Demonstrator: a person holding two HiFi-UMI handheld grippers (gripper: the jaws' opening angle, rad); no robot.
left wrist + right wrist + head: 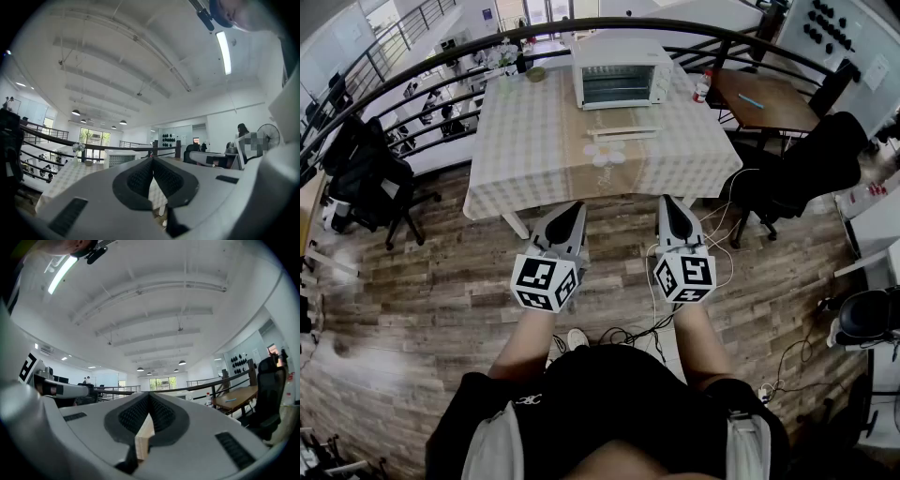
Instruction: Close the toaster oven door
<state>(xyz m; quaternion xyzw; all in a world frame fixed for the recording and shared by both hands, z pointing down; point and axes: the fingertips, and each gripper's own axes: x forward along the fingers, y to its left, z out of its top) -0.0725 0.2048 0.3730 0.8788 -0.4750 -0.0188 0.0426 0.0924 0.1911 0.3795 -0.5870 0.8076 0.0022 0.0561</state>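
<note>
I see left gripper [573, 209] and right gripper [669, 202] pressed together, short of the table [534, 141]. Toaster oven [621, 73] at its far edge; plank floor [441, 272].

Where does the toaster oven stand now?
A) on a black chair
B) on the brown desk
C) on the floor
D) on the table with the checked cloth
D: the head view shows the toaster oven at the far edge of the cloth-covered table.

White toaster oven [619, 73] standing at far edge of checked tabletop [534, 159], small bowl [534, 73] just left. Left gripper [574, 206] and right gripper [668, 201] level over wooden floor [441, 281], just before near edge.
</note>
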